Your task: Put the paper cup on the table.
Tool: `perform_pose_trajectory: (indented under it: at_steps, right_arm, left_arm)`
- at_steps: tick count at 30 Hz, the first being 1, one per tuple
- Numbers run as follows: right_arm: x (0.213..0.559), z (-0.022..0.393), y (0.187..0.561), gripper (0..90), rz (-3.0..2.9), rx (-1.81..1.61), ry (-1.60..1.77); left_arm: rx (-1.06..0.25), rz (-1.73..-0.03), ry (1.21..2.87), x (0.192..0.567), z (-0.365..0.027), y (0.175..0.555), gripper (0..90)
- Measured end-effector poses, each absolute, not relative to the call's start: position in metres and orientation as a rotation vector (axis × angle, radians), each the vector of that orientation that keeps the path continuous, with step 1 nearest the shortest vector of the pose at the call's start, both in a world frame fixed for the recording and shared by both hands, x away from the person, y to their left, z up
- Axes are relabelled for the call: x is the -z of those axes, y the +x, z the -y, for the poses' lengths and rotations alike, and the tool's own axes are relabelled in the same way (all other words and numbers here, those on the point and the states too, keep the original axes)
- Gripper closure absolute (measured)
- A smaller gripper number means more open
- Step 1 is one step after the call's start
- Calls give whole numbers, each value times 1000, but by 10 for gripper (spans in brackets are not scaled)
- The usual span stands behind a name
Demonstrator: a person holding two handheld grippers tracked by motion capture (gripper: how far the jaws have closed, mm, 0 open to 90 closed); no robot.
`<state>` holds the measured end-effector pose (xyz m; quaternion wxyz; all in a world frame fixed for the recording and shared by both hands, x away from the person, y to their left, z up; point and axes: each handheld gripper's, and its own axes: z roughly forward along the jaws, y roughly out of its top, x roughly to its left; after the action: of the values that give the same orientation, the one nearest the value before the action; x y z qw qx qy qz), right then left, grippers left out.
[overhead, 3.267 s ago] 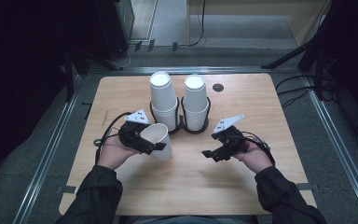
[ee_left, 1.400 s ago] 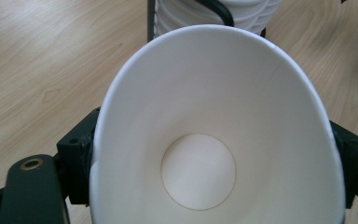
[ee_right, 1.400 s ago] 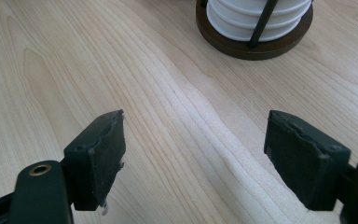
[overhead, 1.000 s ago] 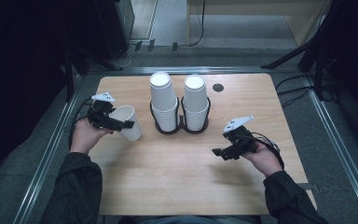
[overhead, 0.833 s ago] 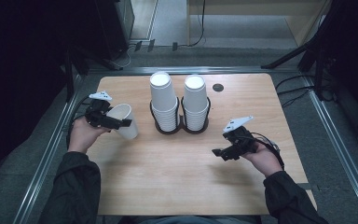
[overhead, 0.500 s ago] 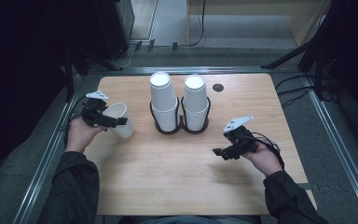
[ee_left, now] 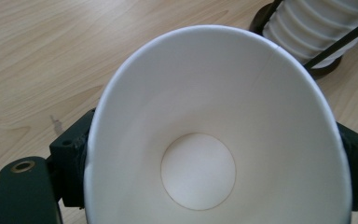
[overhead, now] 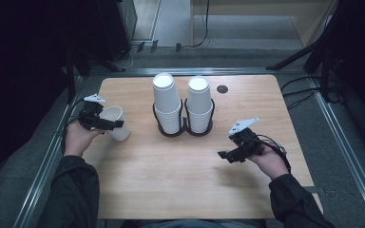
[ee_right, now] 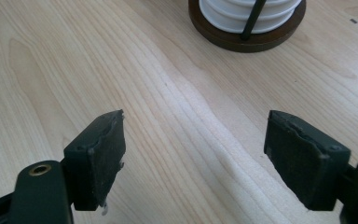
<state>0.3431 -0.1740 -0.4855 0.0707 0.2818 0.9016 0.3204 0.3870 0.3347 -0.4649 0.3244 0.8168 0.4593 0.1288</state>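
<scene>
**Paper cup gripped in the left tongs at the tabletop's left edge**

While the paper cup leans with its mouth toward the person's left hand, it sits between the two jaws of the left tongs, near the left edge of the tabletop. In the left gripper view the cup is seen straight down its open mouth to the round bottom, and a black jaw presses on its wall at each side; the rim is squeezed out of round into an oval. The jaws stand wide, spread by the cup's own width, and they have hold of it. In the high view the cup's base points toward the right and near side, at or just above the wood; whether it touches cannot be told.

To the right of the cup, apart from it, stand two stacks of white cups, mouths down, each in a dark ringed holder: the left stack and the right stack, side by side at the middle of the tabletop's far half. A corner of one stack shows at the upper right of the left gripper view.

Well to the right and nearer the person, the right tongs hover over bare wood. In the right gripper view its jaws are spread wide apart with nothing between them, and the round base of a holder lies beyond.

A small dark round hole marks the far right of the tabletop.
</scene>
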Motion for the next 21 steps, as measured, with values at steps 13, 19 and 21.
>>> perform_pose_trajectory:
  at_steps: [13,19,21]
  right_arm:
    - [487,174,344,205,-2718,-958,852]
    - [487,175,343,206,-2718,-954,859]
    - [487,175,343,205,-2717,-954,858]
  left_arm:
    - [-362,-1262,2108,472,-338,388,98]
    - [-392,-1242,2146,472,-333,388,82]
    - [-405,-1233,2160,473,-330,388,80]
